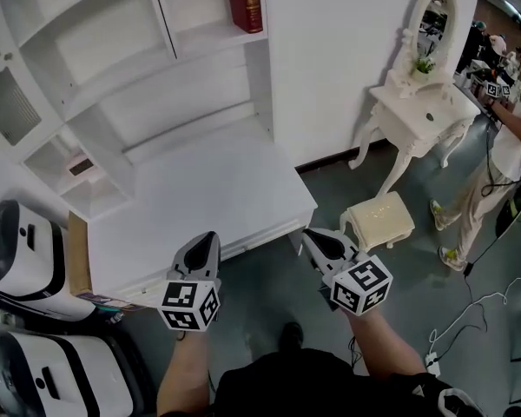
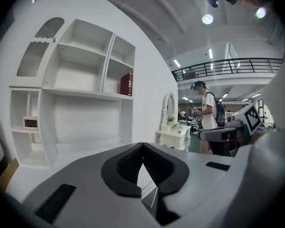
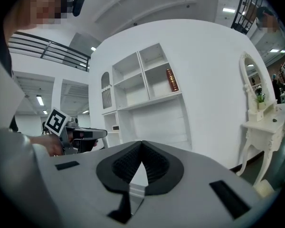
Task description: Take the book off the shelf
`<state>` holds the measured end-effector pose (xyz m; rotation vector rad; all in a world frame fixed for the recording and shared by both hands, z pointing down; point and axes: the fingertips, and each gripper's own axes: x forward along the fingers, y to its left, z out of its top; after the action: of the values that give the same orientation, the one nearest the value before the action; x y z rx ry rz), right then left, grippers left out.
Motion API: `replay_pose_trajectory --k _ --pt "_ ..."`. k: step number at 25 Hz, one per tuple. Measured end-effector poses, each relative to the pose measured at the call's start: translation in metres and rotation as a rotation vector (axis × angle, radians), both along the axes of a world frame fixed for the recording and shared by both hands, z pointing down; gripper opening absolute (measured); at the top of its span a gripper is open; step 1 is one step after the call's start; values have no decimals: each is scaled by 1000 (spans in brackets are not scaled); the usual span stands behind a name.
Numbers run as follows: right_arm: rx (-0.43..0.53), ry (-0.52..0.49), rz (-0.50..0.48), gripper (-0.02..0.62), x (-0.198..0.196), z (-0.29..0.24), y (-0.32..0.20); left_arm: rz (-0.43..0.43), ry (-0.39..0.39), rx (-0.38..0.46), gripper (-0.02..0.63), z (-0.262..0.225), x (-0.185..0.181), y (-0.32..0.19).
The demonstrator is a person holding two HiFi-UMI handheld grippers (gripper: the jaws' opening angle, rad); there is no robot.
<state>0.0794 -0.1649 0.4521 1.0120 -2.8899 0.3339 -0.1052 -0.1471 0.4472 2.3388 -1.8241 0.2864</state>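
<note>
**Fingers.** The left gripper [image 1: 208,240] had its fingers [image 2: 128,163] fully closed. The ribbed pads met at the tip in the left gripper view, with nothing between them and nothing touched. The right gripper [image 1: 311,235] was in the same state. Its fingers [image 3: 154,164] were pressed together at the tip, held nothing and were in contact with nothing. Both grippers pointed forward toward the shelf unit [image 1: 113,76], side by side with a gap of grey floor [image 1: 269,272] between them.

**Task item.** The book [image 1: 243,0], dark red, stood upright in the upper right compartment of the shelf unit. It sat on the shelf board at the right side of that compartment and was well apart from both grippers.

**Edges.** In the head view, the left fingertips lay over the front edge of the white desk [image 1: 200,198]. The right fingertips lay just beside the desk's front right corner, over the floor. The shelf unit rose from the far side of the desk.

**Open room.** The desk top stretched between the fingers and the shelf unit. A small display [image 1: 80,167] sat in a low left cubby. To the right, a cream stool [image 1: 378,220] stood near the right gripper, with a white dressing table [image 1: 417,111] behind it. A person [image 1: 504,146] stood further right. White-and-black housings [image 1: 22,263] stood to the left of the desk.
</note>
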Motion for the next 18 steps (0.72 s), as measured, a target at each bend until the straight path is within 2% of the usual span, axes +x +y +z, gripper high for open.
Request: replay_pose_trajectory --k 6,12,18 --pt "7 3 3 14 21 -6 -48 -18 -7 -2 9 -5 14 -40" --pt "21 18 -28 14 16 -9 -60 -31 6 1 9 -4 12 -59" --pt "12 29 -3 14 14 -6 -83 -2 22 19 9 -5 11 -90"
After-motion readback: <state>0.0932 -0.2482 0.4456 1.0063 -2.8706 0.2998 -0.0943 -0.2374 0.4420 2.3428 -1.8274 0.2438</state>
